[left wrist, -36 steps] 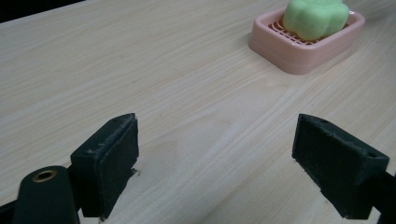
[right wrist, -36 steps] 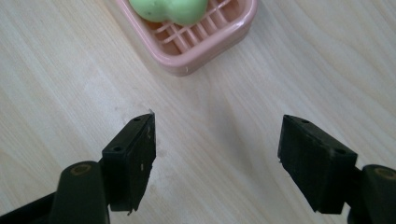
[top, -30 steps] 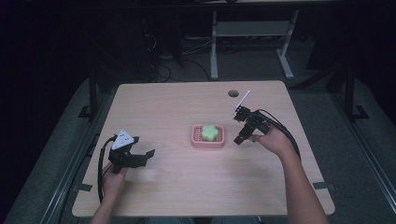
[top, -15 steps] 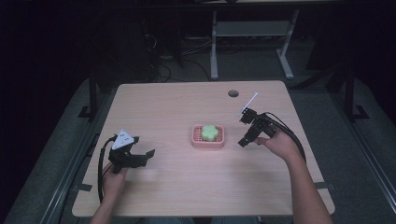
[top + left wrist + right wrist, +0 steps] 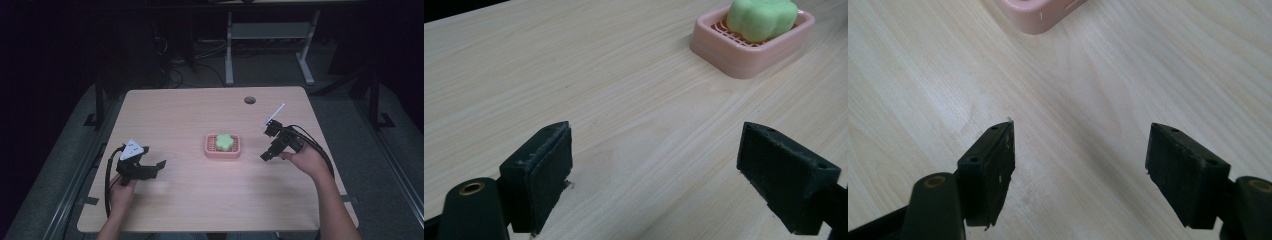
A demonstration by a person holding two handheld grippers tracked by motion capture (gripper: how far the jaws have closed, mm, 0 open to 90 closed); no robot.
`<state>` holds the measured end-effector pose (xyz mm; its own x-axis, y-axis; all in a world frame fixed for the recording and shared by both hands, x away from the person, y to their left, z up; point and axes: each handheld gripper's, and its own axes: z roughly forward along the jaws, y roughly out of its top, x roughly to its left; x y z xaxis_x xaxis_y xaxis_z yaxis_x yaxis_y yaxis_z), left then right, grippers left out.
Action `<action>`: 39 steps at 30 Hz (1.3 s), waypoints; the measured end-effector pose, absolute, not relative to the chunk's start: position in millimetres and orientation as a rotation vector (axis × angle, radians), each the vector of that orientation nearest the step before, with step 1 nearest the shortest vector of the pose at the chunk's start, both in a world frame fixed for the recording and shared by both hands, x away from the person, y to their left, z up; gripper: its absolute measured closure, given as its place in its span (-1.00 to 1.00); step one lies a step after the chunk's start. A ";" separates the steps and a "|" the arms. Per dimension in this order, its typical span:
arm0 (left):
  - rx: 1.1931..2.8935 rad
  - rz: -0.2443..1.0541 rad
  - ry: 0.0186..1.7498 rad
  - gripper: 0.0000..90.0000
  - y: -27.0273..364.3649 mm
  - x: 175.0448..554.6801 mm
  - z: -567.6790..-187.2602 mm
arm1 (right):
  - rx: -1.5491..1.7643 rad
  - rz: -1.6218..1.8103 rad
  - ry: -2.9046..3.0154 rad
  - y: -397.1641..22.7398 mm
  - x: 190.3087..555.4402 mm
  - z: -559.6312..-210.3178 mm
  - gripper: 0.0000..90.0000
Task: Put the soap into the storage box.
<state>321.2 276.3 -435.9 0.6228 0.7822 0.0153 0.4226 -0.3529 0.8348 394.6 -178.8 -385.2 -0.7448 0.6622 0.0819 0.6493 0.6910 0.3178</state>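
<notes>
A pink soap dish (image 5: 214, 149) sits near the middle of the wooden table (image 5: 200, 110), with a green flower-shaped soap (image 5: 225, 141) lying in it. The dish (image 5: 724, 47) and soap (image 5: 761, 17) appear far off at the upper right in the left gripper view. My left gripper (image 5: 154, 168) rests low at the table's left, open and empty, pointing toward the dish. My right gripper (image 5: 268, 145) hovers just right of the dish, tilted down, open with nothing between its jaws. A corner of the dish (image 5: 1040, 15) shows at the top of the right gripper view.
A small dark round hole (image 5: 249, 100) marks the table's far right part. Beyond the far edge stand desk legs (image 5: 229, 50) and cables on a dark floor. Bare wood lies around the dish on all sides.
My right gripper has drawn back to the right, away from the soap dish, and stays open. The left gripper has not moved.
</notes>
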 end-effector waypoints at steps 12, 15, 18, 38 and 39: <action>1.992 0.531 0.948 -0.68 276.5 321.3 -436.0 | 1.137 0.541 2.832 -195.3 382.8 -389.3 -0.38; 1.990 0.532 0.949 -0.68 276.4 321.3 -436.1 | 1.144 0.548 2.829 -199.6 379.1 -390.5 -0.38; 1.991 0.530 0.951 -0.68 276.2 321.3 -436.2 | 1.152 0.554 2.822 -204.9 374.8 -392.7 -0.38; 1.995 0.531 0.946 -0.68 275.2 321.4 -436.8 | 1.237 0.611 2.788 -232.8 350.9 -411.4 -0.38; 1.998 0.530 0.945 -0.68 275.1 321.4 -436.8 | 1.238 0.618 2.785 -233.5 350.0 -412.2 -0.38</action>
<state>321.4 275.1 -436.8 0.6259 0.7796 0.0197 0.4234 -0.3609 0.8310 350.0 -233.5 -412.2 -0.6827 0.7192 0.1296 0.7065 0.6042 0.3685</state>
